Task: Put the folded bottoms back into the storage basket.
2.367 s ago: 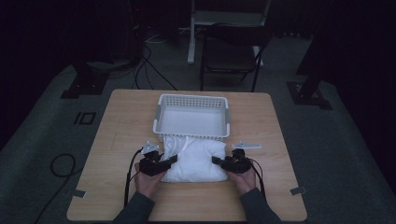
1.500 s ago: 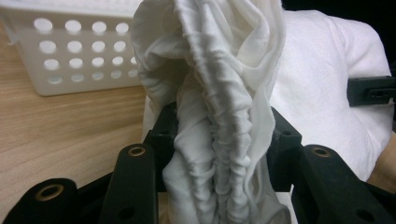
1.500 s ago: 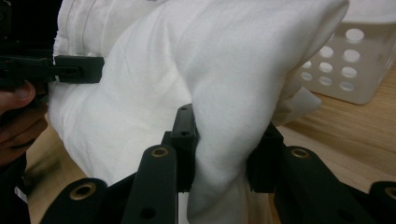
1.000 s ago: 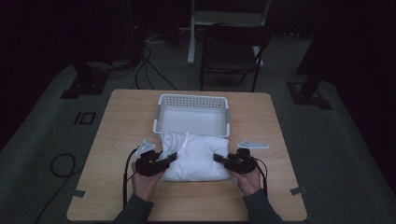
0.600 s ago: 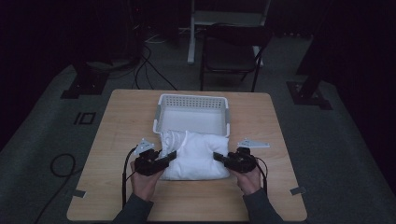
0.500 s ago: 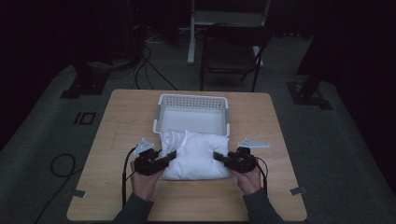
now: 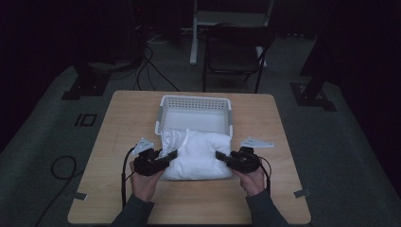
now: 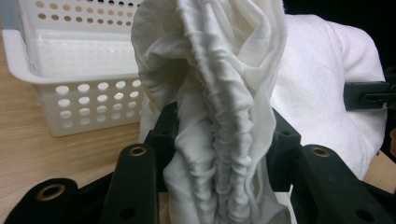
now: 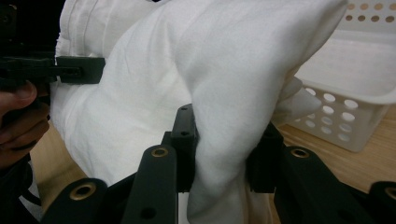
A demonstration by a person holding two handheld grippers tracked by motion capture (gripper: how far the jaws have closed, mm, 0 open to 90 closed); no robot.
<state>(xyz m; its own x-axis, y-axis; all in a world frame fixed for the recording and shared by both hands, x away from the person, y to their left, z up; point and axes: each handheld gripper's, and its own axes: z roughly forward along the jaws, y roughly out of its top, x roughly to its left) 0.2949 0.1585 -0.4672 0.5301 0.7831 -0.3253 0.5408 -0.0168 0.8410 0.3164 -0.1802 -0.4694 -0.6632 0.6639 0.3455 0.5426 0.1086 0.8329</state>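
Note:
A folded white cloth [image 7: 198, 153] is held up between my two grippers, its far edge resting on the near rim of the white perforated basket [image 7: 195, 103]. My left gripper [image 7: 166, 157] is shut on the cloth's left side; bunched folds of the cloth [image 8: 219, 140] are squeezed between its jaws. My right gripper [image 7: 223, 157] is shut on the right side, with a thick fold of the cloth [image 9: 224, 140] pinched in it. The basket [image 8: 70, 70] stands just behind the cloth, and its corner [image 9: 350, 107] lies at the right.
The wooden table [image 7: 118, 132] carries the basket at its far middle. A dark chair [image 7: 234, 52] and a white stand [image 7: 227, 19] are beyond the table. Cables [image 7: 61, 165] lie on the floor at the left. Tape marks [image 7: 300, 193] sit near the front corners.
Both grippers have lifted the cloth and carried it away from the person, so its far edge now lies over the basket's near rim.

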